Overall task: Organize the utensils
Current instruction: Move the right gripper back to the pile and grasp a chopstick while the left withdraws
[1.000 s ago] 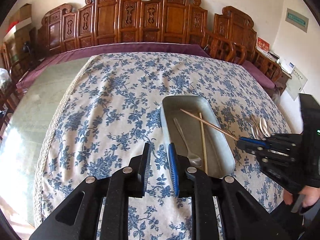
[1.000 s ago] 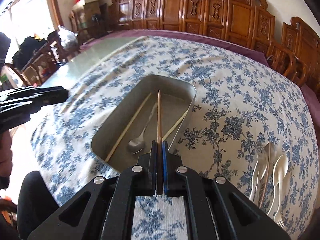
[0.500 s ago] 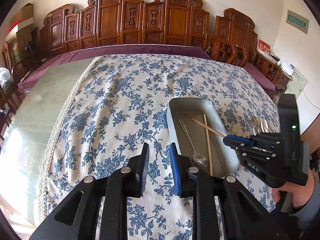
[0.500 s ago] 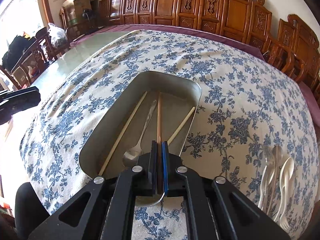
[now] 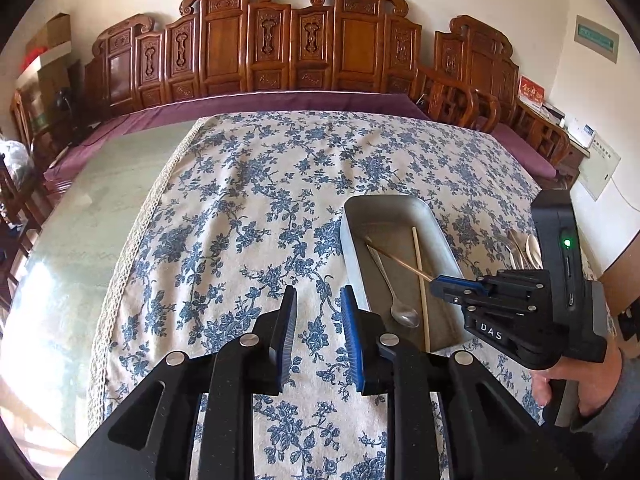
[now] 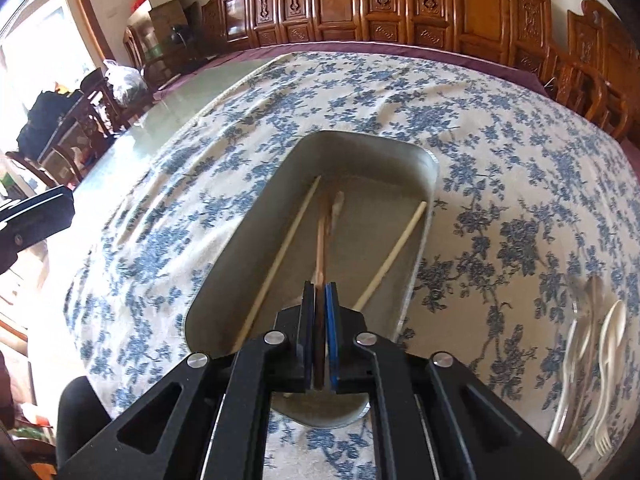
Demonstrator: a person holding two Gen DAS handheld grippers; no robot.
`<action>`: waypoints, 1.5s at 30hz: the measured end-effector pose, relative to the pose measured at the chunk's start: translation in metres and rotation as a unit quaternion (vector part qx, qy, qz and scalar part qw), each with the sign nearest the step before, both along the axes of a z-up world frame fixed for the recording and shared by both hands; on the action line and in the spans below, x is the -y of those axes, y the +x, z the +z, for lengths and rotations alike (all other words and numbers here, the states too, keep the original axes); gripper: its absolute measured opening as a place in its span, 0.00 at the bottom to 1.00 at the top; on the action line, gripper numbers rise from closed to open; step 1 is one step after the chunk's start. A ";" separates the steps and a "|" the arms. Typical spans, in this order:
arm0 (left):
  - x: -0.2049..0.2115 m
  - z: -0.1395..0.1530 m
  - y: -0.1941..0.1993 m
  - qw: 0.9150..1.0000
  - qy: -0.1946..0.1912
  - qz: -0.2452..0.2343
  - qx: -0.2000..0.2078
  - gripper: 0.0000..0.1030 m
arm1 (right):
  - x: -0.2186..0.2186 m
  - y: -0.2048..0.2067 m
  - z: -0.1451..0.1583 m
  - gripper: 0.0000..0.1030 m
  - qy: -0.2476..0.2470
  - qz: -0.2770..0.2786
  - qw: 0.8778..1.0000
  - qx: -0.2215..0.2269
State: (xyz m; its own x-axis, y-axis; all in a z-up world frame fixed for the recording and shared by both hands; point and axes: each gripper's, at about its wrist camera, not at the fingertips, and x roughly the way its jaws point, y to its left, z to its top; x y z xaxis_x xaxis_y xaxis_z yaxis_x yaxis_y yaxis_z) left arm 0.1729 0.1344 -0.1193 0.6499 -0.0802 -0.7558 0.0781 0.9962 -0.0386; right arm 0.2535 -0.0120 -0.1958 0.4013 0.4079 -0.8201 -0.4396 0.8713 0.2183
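Note:
A grey metal tray point(image 5: 349, 240) point(image 6: 256, 240) lies on the floral tablecloth. In it lie a metal spoon point(image 5: 394, 292) and pale chopsticks point(image 5: 420, 280) point(image 6: 280, 256) point(image 6: 390, 258). My right gripper point(image 6: 320, 292) point(image 5: 436, 282) is shut on a brown chopstick point(image 6: 322, 240) point(image 5: 400, 262), its far tip low in the tray over the spoon handle. My left gripper point(image 5: 318, 312) is open and empty, over the cloth just left of the tray.
A pile of white plastic spoons and forks point(image 6: 592, 360) point(image 5: 520, 246) lies on the cloth right of the tray. Carved wooden chairs point(image 5: 304, 48) line the table's far side. Bare green tabletop point(image 5: 80, 240) lies to the left.
My right gripper has moved forward and down over the tray, bringing the brown chopstick's tip lower into it. The left gripper stays open and has barely moved.

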 end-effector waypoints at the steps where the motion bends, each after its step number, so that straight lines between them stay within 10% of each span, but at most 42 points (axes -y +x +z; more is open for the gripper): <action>1: 0.000 0.001 -0.001 1.000 0.001 0.001 0.000 0.20 | -0.002 0.001 0.000 0.10 0.005 0.003 1.000 -0.005; 19: 0.013 0.005 -0.006 1.000 0.009 -0.008 0.002 0.23 | 0.013 -0.006 0.013 0.28 0.052 0.022 0.998 -0.006; 31: 0.073 -0.008 -0.011 0.999 -0.005 -0.044 0.000 0.37 | 0.143 -0.071 0.051 0.28 0.044 -0.028 0.997 0.052; 45: 0.168 -0.033 -0.009 0.993 -0.003 -0.113 -0.023 0.37 | 0.268 -0.101 0.012 0.28 0.010 -0.108 0.994 0.035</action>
